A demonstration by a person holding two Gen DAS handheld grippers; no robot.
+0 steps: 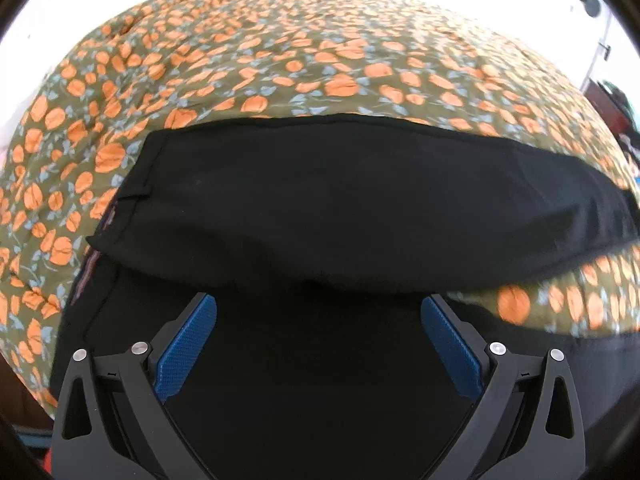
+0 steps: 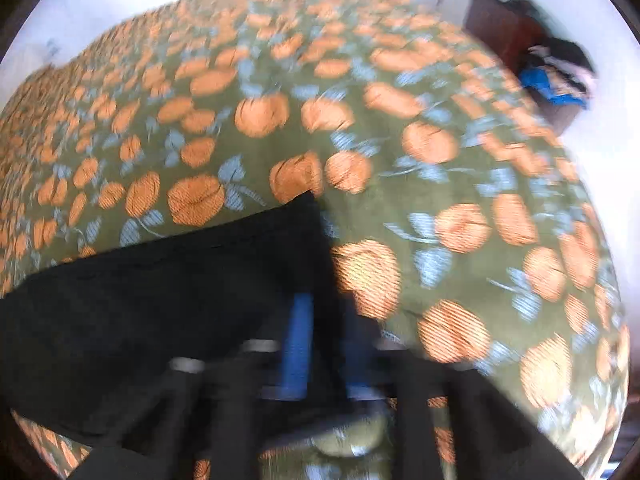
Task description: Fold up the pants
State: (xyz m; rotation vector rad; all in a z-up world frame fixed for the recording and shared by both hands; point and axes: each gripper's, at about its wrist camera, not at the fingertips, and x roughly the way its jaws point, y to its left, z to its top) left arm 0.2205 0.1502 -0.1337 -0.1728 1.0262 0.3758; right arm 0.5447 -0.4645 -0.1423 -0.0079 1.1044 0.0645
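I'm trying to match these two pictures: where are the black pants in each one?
Left wrist view: the black pants fill the middle and bottom, under the open left gripper.
Right wrist view: lower left, an edge pinched in the right gripper.
Shared landmark: the orange-flowered bedspread underneath.

one black pair of pants (image 1: 340, 208), one floral bedspread (image 1: 280, 60), two grippers (image 1: 318, 312).
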